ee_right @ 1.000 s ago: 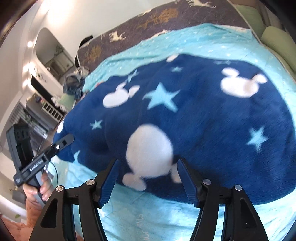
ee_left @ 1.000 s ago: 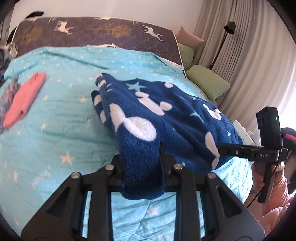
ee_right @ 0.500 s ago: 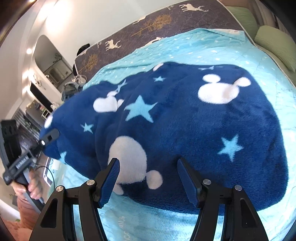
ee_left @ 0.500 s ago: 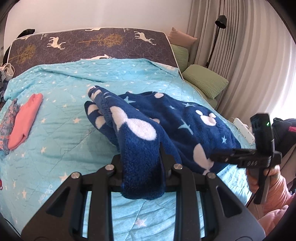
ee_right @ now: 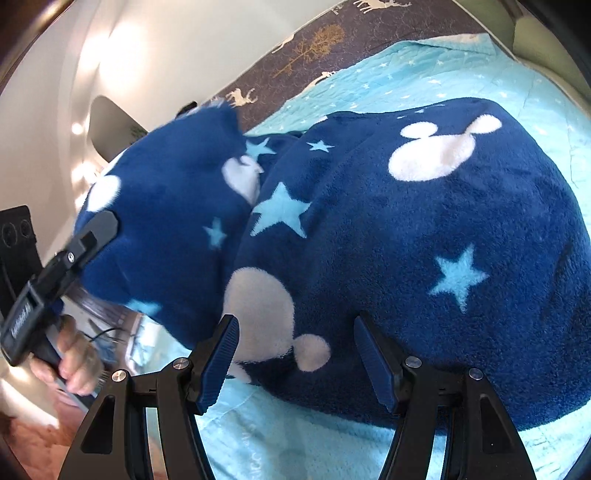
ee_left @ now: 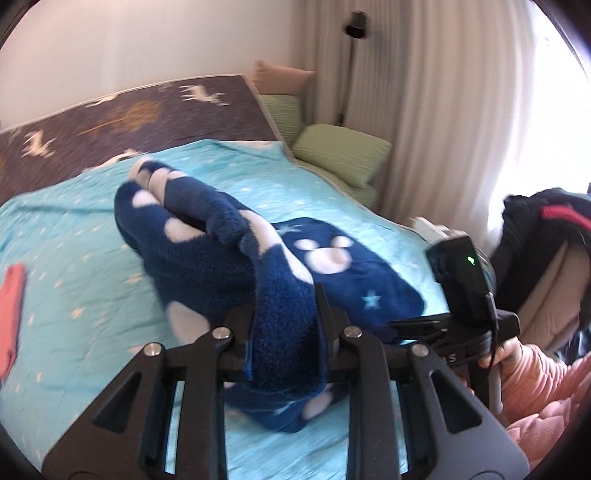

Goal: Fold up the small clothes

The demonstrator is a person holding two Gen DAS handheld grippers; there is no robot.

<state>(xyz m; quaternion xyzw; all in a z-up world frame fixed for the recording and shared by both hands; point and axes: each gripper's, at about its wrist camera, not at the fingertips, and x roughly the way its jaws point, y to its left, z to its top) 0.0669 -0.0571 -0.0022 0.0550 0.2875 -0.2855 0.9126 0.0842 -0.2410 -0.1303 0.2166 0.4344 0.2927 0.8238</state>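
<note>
A navy fleece garment with white mouse heads and pale stars lies on the turquoise bedspread. My left gripper is shut on a thick fold of it, which it holds lifted and doubled toward the rest of the fleece. From the right wrist, that raised fold hangs at the left, with the left gripper beside it in a hand. My right gripper stands open over the near edge of the garment, its blue pads not pressing on the fleece.
A folded pink garment lies at the bed's left edge. Green pillows and a dark deer-print headboard are at the back, with curtains and a floor lamp behind. A dark bag and a pink sleeve are at right.
My left gripper has risen, rolled and swung toward the right, carrying its fold of fleece up over the rest. The right gripper has edged a little lower at the garment's near edge, still open.
</note>
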